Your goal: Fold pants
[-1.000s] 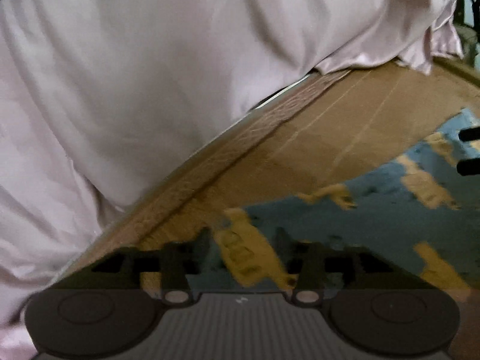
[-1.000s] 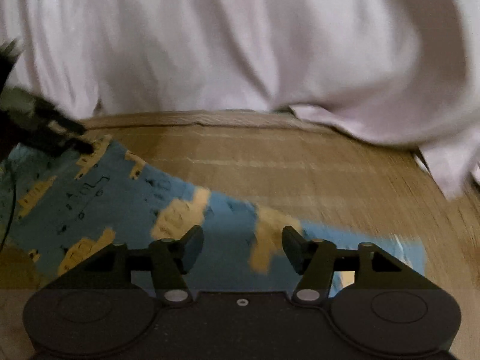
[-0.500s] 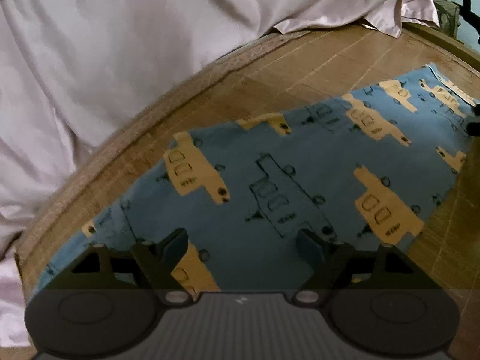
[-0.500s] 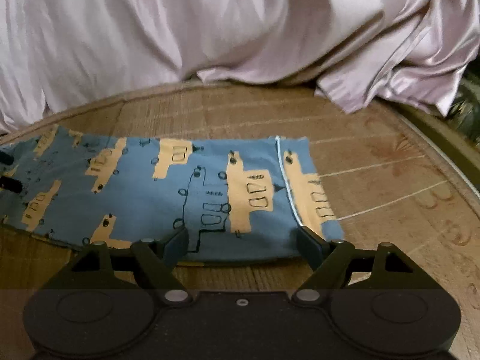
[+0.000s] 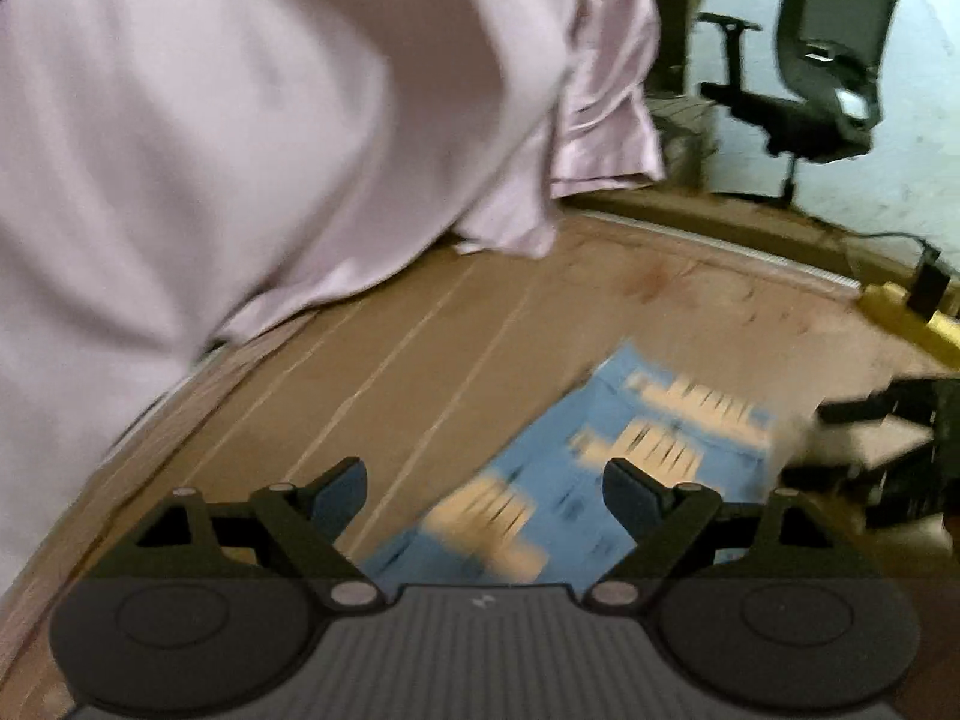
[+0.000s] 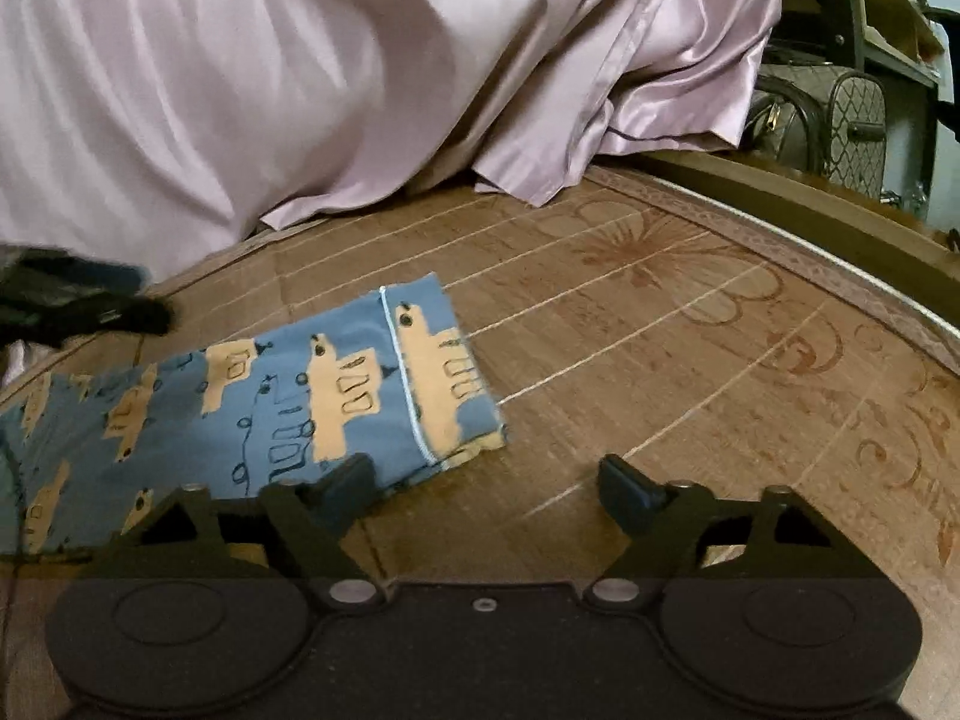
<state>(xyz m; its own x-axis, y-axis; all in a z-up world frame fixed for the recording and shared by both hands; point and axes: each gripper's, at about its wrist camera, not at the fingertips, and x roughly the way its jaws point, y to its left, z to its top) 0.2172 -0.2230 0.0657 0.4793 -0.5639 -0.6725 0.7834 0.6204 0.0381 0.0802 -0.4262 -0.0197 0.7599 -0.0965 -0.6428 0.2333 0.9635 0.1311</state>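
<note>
Both claws are hanging w/ fingers spread wide, gripping nothing: left gripper is sitting above the blue pants, which are blurred & lying flat on the bamboo mat between its tips & off to its right. Right gripper is hovering over bare mat w/ the pants lying ahead-left, cuff end just past its left fingertip. Pink satin sheet is draping behind; an office chair is showing far ahead-right of the left claw.
</note>
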